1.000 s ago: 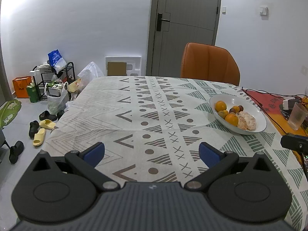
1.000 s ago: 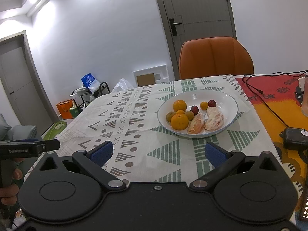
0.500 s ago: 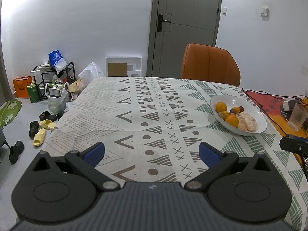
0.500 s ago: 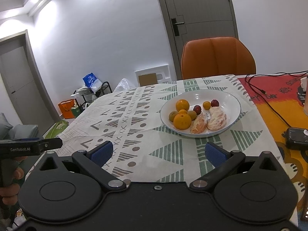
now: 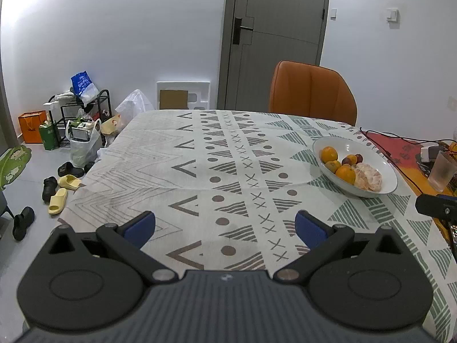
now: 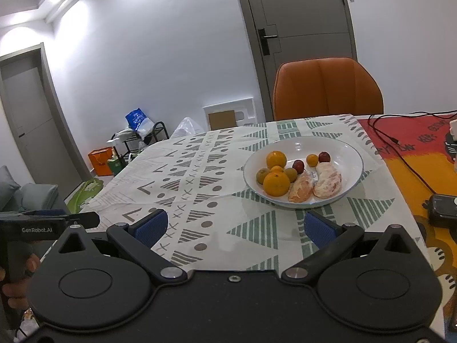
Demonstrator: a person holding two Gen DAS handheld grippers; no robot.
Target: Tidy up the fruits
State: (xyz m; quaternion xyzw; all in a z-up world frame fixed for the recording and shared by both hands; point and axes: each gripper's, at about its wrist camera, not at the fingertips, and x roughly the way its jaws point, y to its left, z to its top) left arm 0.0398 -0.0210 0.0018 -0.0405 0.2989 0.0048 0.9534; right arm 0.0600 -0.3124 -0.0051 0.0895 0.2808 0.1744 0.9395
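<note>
**Fruits all in the bowl, right gripper moved a little closer**

Fruits (image 6: 297, 174) lie together inside the white bowl (image 6: 350, 154) on the patterned tablecloth (image 6: 200, 188): oranges, small dark plums and two peeled pieces. During the last second the right gripper (image 6: 234, 228) came slightly nearer to the bowl; the left gripper (image 5: 225, 225) almost did not move. Both have their fingers spread wide and carry nothing. No fruit changed place, so the scene fits a finished tidying or one not started.

A home dining room: clothed table (image 5: 200, 154), orange chair (image 5: 311, 91), slippers (image 5: 61, 191) on floor.
</note>
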